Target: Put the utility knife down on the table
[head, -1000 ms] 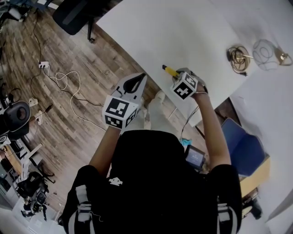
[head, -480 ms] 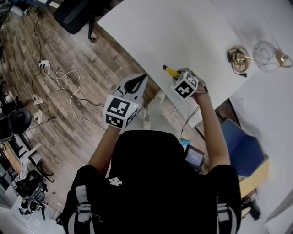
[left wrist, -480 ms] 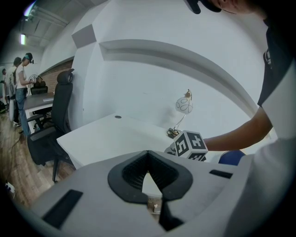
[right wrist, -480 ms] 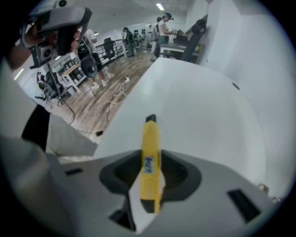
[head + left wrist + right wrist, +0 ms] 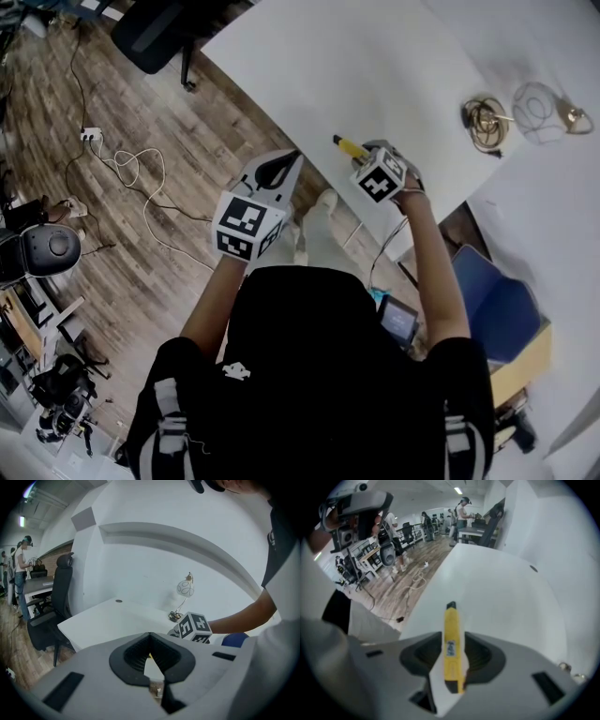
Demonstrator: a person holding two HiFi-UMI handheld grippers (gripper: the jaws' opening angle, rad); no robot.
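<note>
A yellow utility knife (image 5: pixel 349 145) with a black tip lies at the near edge of the white table (image 5: pixel 375 66). My right gripper (image 5: pixel 362 156) points steeply down over it. In the right gripper view the knife (image 5: pixel 452 644) runs lengthwise between the jaws of the right gripper (image 5: pixel 452 657). The jaws are opening, and a white gap shows along the knife's left side. My left gripper (image 5: pixel 292 157) hangs off the table's edge over the wood floor. Its fingertips meet with nothing between them in the left gripper view (image 5: pixel 150 637).
A wire-globe lamp (image 5: pixel 539 103) and a coiled cable (image 5: pixel 486 117) sit at the table's far right. A black office chair (image 5: pixel 150 33) stands beyond the table. Loose cables (image 5: pixel 131 169) trail over the floor. A blue seat (image 5: pixel 497 300) is at my right.
</note>
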